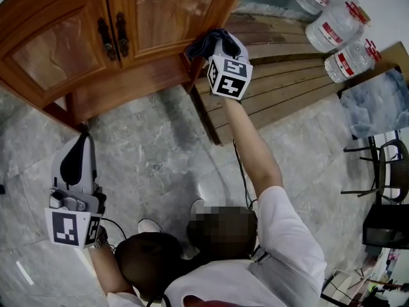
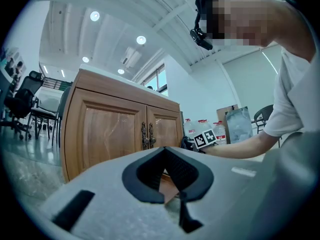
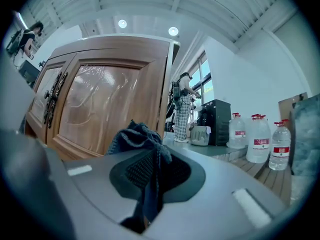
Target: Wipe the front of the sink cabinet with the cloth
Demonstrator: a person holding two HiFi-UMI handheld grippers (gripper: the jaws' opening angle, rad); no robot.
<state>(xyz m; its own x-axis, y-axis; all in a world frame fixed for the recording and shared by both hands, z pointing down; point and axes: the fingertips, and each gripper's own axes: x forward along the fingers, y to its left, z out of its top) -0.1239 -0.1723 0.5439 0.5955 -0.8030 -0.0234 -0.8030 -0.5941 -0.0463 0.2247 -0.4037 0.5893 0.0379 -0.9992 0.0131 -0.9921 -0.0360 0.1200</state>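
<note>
My right tool [image 1: 216,46], clamped on the dark cloth [image 1: 203,43], sits at the lower right corner of the cabinet [image 1: 128,24] front, my left tool [image 1: 79,160] hangs closed and empty below its left side, and I judge most of the wiping remains.

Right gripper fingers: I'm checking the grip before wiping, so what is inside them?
A dark blue knitted cloth is pinched inside the right gripper, bunching out toward the wooden cabinet door. Its clamped part is covered by the fingers.
</note>
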